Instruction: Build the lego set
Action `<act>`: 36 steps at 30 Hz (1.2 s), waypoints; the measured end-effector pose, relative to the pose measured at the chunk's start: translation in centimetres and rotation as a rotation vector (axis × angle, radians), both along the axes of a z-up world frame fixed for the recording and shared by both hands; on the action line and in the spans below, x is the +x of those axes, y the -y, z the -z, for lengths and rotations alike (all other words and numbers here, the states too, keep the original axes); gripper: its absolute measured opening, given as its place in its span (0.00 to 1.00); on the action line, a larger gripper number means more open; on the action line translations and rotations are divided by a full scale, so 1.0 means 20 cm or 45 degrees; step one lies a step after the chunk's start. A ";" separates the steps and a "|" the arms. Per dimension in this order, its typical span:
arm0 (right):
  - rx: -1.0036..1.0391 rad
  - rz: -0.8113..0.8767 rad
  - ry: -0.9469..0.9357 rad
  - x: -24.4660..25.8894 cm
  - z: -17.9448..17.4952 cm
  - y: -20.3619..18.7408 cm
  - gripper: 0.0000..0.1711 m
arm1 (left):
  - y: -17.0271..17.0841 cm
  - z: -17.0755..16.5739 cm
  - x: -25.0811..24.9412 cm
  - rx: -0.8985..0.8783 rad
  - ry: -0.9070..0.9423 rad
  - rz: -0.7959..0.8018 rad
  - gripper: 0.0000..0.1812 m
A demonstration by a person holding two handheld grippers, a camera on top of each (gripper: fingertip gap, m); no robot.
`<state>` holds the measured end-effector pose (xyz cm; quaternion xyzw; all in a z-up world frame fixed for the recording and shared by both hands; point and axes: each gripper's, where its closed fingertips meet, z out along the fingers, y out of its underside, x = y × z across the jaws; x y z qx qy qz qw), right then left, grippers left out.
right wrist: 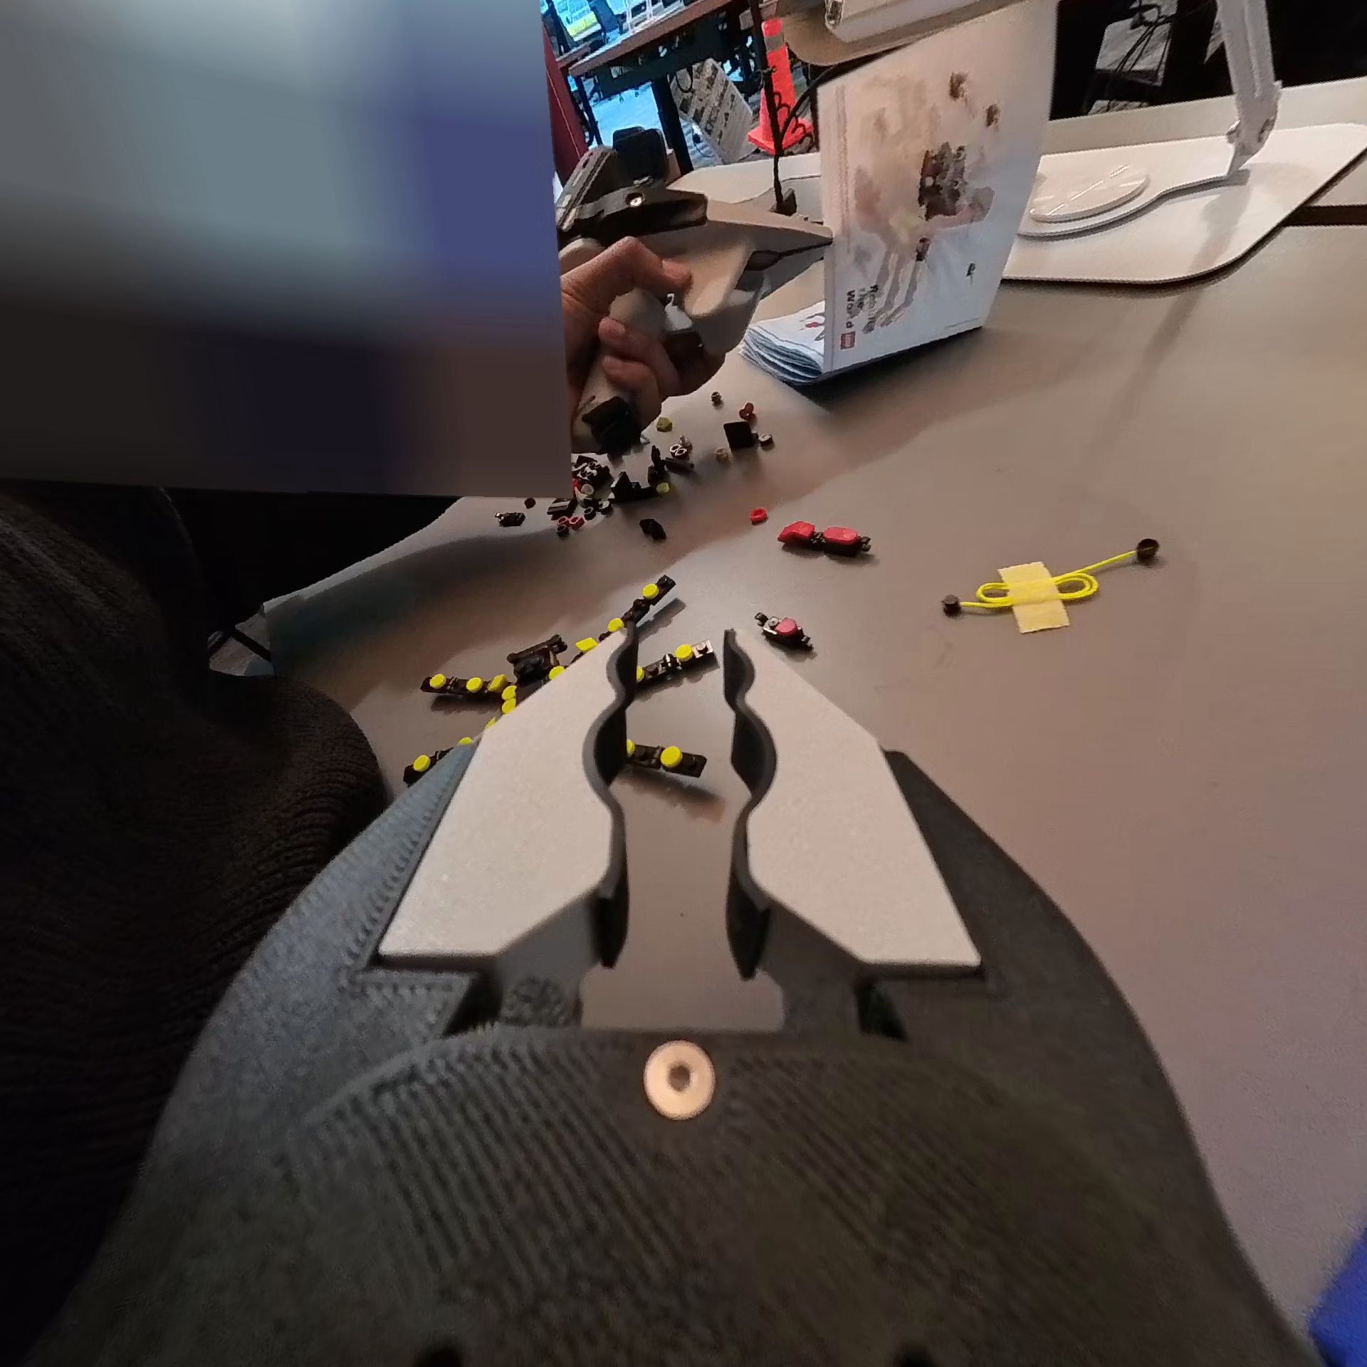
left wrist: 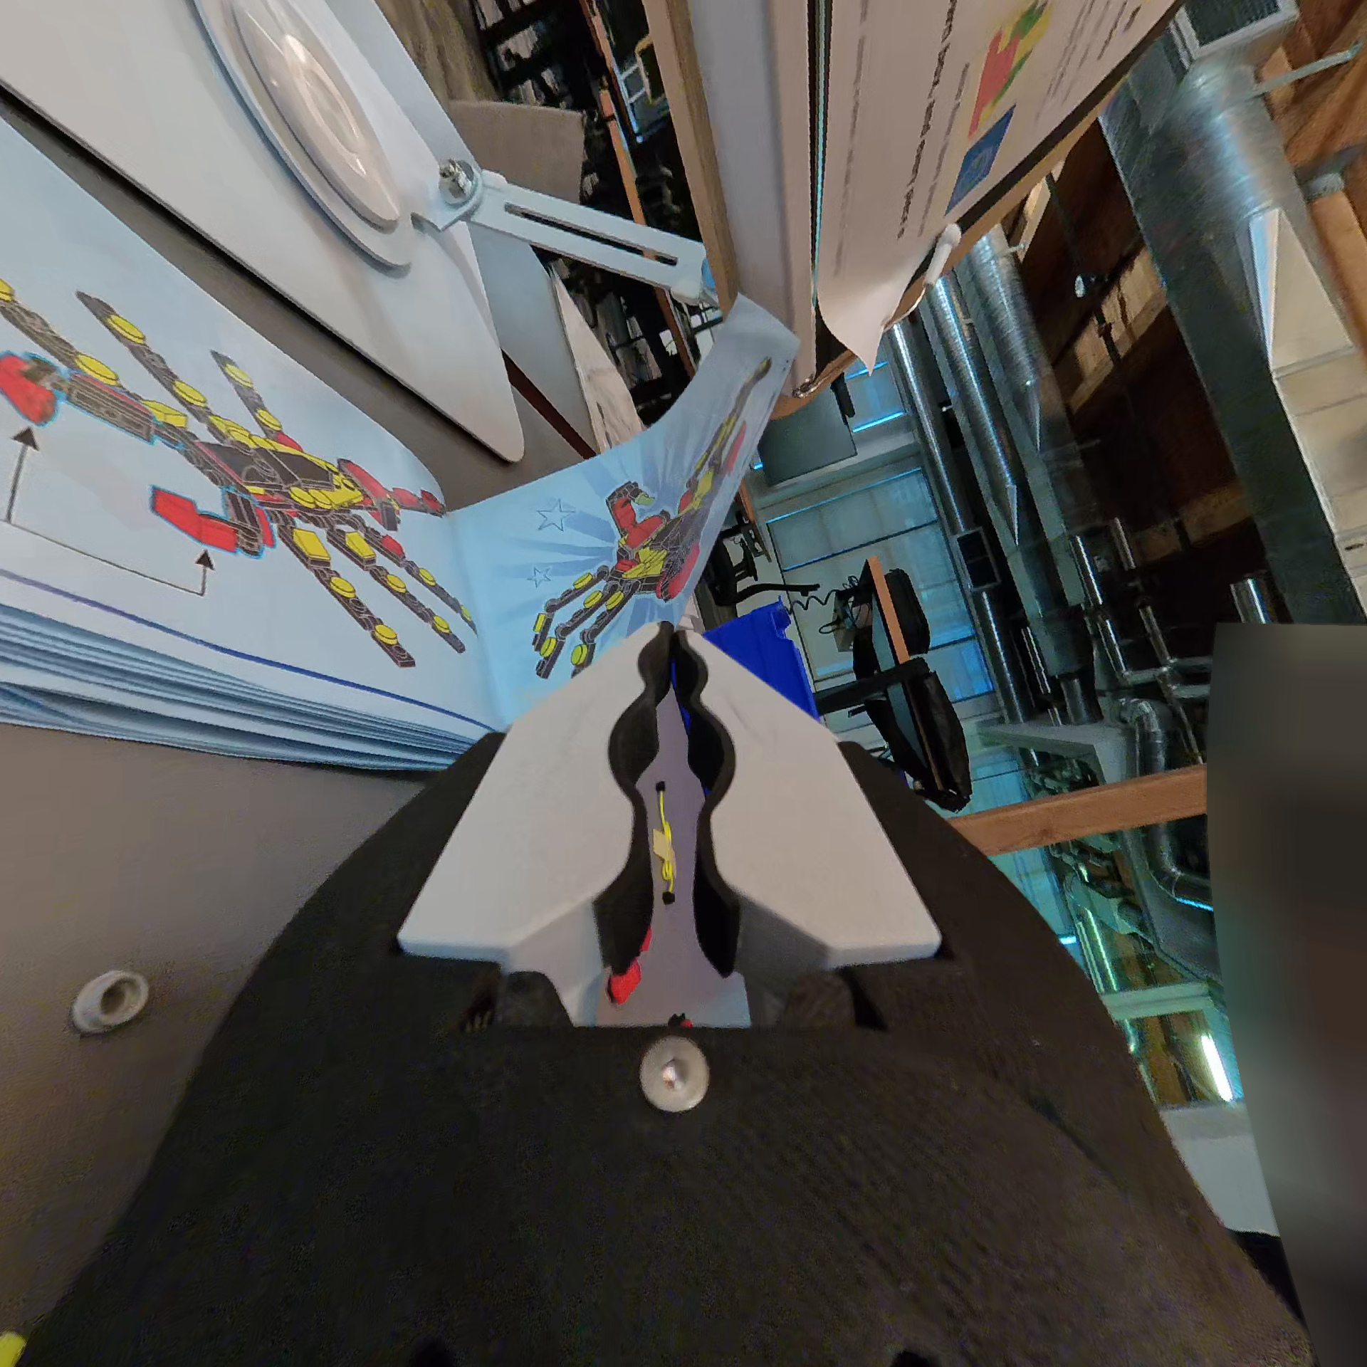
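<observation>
Instruction booklet [left wrist: 244, 473] lies open on the grey desk [right wrist: 1109, 740], its last page [left wrist: 651, 532] lifted upright, and that page looks to be the reason for the left gripper's pose. In the left wrist view the left gripper [left wrist: 674, 640] is rolled onto its side, its fingers drawn together at the tips right at the lower edge of the raised page. Whether they pinch the paper or only touch it I cannot tell, since the tips hide the contact. From the right wrist view the same tool shows farther off, held in a hand [right wrist: 629, 325], pointing at the standing page. Turning a leaf to reach the next build step seems the likely purpose.

The right gripper [right wrist: 680, 640] hovers low over the desk with its fingers a moderate gap apart and nothing between them. Just beyond and partly under them lie the black leg strips with yellow studs [right wrist: 666, 756], fanned out near a small black core piece [right wrist: 536, 658], apparently laid out for attaching. Two small red assemblies [right wrist: 825, 538] [right wrist: 784, 630] sit apart to the right. A yellow string with a tape patch [right wrist: 1035, 592] lies farther right. Loose small parts [right wrist: 636, 481] are scattered nearer the booklet. The model is plainly far from assembled.
</observation>
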<state>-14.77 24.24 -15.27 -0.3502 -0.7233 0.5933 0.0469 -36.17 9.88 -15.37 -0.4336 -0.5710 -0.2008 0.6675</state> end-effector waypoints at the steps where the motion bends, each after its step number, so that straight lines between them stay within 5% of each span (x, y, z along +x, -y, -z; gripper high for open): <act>1: 0.001 0.000 -0.001 0.00 0.00 0.00 0.12 | -0.01 0.00 0.00 -0.003 -0.003 0.009 0.00; 14: 0.027 -0.006 -0.013 0.00 0.01 0.01 0.12 | -0.22 0.07 0.12 -0.183 -0.035 0.337 0.07; 27: 0.088 -0.036 -0.077 0.04 -0.01 0.04 0.11 | -0.17 -0.04 0.16 -0.228 -0.132 0.320 0.08; 36: 0.146 -0.061 -0.128 0.07 -0.02 0.07 0.11 | -0.12 -0.09 0.31 -0.563 -0.430 0.359 0.08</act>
